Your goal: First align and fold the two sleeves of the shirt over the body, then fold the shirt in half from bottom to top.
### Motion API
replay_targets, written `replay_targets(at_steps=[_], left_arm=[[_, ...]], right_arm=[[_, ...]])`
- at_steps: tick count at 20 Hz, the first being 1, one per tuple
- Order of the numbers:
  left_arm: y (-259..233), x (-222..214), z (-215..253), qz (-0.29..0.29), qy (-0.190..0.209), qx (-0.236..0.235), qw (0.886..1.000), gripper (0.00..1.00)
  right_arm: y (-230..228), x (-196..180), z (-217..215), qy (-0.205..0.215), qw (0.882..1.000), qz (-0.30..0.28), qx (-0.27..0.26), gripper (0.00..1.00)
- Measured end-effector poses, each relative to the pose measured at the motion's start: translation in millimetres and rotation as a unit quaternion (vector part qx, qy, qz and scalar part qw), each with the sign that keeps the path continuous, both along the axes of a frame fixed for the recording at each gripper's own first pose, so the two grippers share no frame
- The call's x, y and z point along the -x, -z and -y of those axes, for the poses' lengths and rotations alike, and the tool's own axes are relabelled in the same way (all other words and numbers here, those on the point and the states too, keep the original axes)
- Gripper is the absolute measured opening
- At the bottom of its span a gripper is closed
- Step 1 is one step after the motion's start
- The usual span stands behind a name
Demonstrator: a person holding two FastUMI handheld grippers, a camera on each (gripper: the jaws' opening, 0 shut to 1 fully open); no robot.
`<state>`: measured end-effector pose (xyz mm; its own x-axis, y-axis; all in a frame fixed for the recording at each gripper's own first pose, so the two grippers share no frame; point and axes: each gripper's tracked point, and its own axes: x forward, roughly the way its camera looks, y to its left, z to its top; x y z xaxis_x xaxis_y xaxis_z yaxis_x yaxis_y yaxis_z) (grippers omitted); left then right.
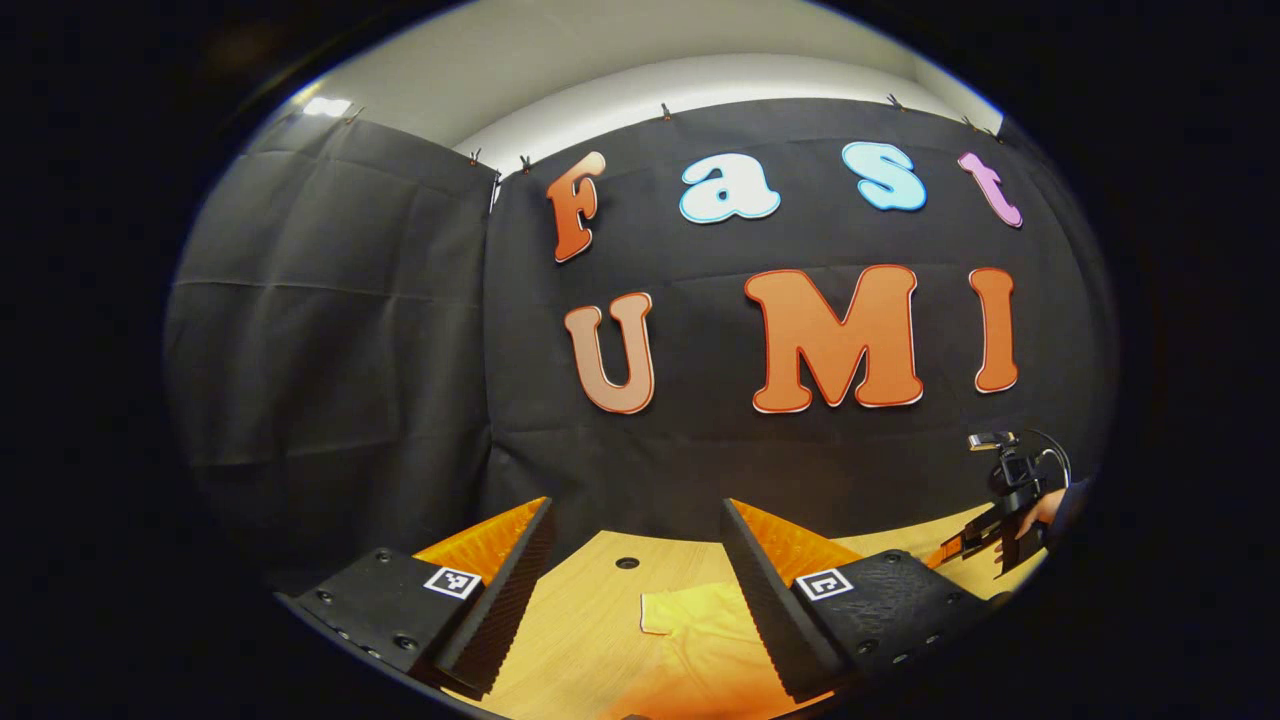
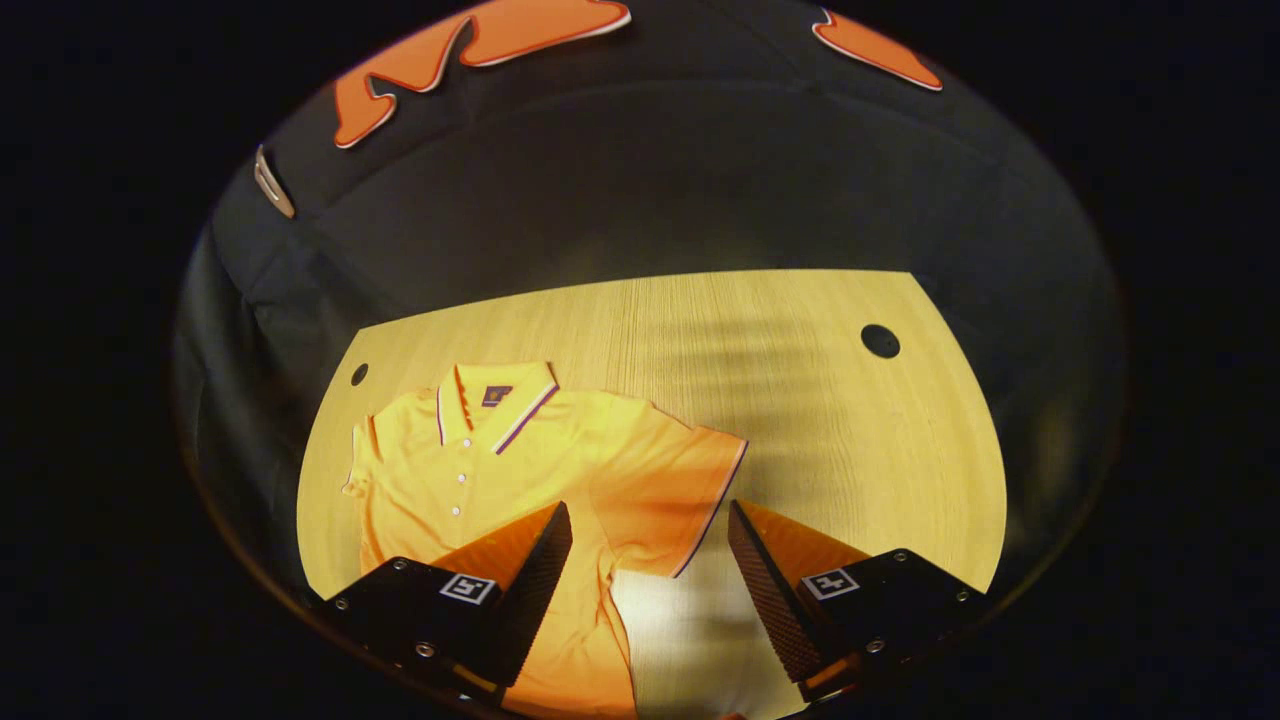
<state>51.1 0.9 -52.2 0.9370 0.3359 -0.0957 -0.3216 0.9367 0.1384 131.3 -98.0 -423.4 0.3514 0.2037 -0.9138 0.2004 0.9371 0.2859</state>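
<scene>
In the right gripper view we see the orange polo shirt [image 2: 500, 470] lying flat on the wooden table [image 2: 800, 400], collar toward the far edge and buttons facing up, its body running down toward us under the gripper. One short sleeve [image 2: 680, 500] spreads out to the side, unfolded, its trimmed hem reaching into the gap between the fingers. The right gripper [image 2: 650, 560] hangs above the shirt with its fingers spread wide and nothing between them. In the left gripper view the left gripper [image 1: 640, 570] is likewise held apart and holds nothing; between its fingers we make out a corner of the shirt [image 1: 690, 630] on the table [image 1: 590, 620]. Far to the right there, a hand [image 1: 1040, 512] holds the other gripper over the table edge.
</scene>
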Motion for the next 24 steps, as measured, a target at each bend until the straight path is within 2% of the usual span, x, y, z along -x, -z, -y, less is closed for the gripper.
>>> replay_targets(at_steps=[1, 6, 11, 12, 13, 17, 21, 22, 23, 24], left_arm=[[1, 0, 1, -0.005, -0.001, -0.002, 1.0, 0.96], [7, 4, 10, -0.023, -0.003, -0.023, 0.999, 0.98], [15, 8, 13, -0.043, -0.013, -0.036, 0.998, 0.99], [16, 9, 12, -0.045, -0.016, -0.037, 0.998, 0.99], [17, 10, 12, -0.047, -0.018, -0.038, 0.998, 0.99], [19, 11, 14, -0.056, -0.023, -0.043, 0.997, 1.0], [27, 9, 22, -0.064, -0.018, -0.038, 0.997, 1.0], [28, 9, 25, -0.067, -0.015, -0.037, 0.997, 0.99], [28, 8, 27, -0.067, -0.013, -0.038, 0.997, 1.0], [27, 8, 28, -0.063, -0.009, -0.04, 0.997, 0.99]], right_arm=[[12, 1, -1, -0.001, 1.0, -0.019, -0.003, 0.95], [63, 2, -2, -0.007, 0.996, -0.091, -0.011, 0.94], [95, -3, -2, -0.027, 0.991, -0.13, 0.007, 0.93], [101, -3, -2, -0.025, 0.99, -0.139, 0.009, 0.83], [107, -2, -5, -0.029, 0.988, -0.15, 0.01, 0.91], [126, 5, -6, -0.018, 0.98, -0.195, 0.033, 0.83], [124, -3, -7, -0.005, 0.981, -0.191, 0.041, 0.61], [123, -4, -10, -0.005, 0.982, -0.185, 0.04, 0.35], [126, -6, -11, -0.013, 0.983, -0.179, 0.038, 0.31], [122, -8, -13, -0.024, 0.985, -0.169, 0.03, 0.14]])
